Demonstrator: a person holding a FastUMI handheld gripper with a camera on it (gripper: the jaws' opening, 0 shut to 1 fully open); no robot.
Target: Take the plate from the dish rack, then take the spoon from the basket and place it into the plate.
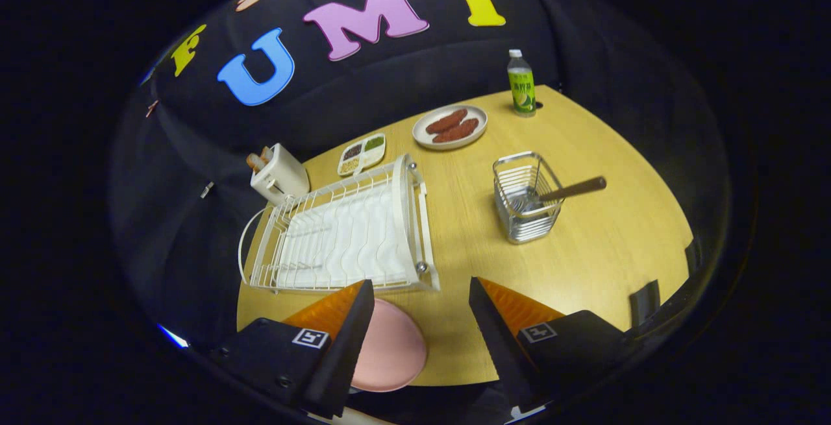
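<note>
A pink plate (389,347) lies flat on the wooden table (604,250), partly under my left finger and in front of the white dish rack (344,237). The rack holds no dishes. Beyond my right finger stands a wire basket (524,198) with the spoon (571,189) in it, its brown handle leaning out to the right. My gripper (422,298) hangs above the table's near edge, open, with nothing between the fingers.
A white toaster (279,175) stands behind the rack. Farther back are a divided snack tray (361,154), a plate of sausages (450,126) and a green-labelled bottle (521,84). A dark clip (644,302) sits at the table's right edge.
</note>
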